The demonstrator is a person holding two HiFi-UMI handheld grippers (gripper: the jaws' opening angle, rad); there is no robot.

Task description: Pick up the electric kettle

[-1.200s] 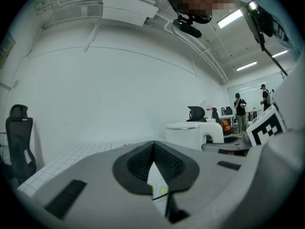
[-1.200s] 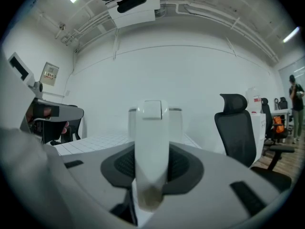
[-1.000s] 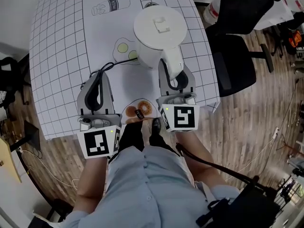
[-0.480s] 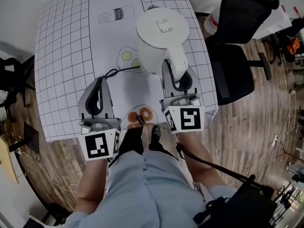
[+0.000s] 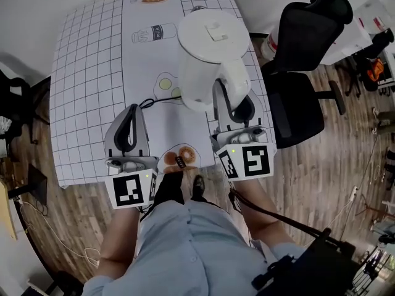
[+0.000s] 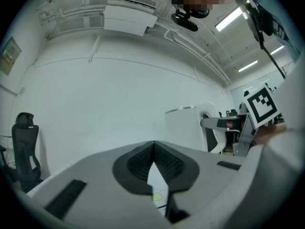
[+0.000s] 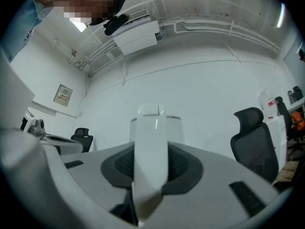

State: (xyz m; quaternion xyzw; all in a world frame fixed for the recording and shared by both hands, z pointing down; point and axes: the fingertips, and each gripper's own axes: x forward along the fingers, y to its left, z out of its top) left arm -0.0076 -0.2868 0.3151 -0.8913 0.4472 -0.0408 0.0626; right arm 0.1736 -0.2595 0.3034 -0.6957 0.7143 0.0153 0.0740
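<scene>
The white electric kettle point(image 5: 207, 48) is over the right side of the table point(image 5: 86, 73), lid up, with its handle point(image 5: 233, 79) facing the near edge. The right gripper point(image 5: 233, 106) is clamped on that handle, its 2 jaws pressing on either side. Whether the kettle's base touches the table cannot be told. A black cord point(image 5: 154, 100) runs left from under the kettle. The left gripper point(image 5: 129, 119), to the near left of the kettle, has its jaws closed together on nothing. A black office chair point(image 5: 302, 54) stands right of the table.
</scene>
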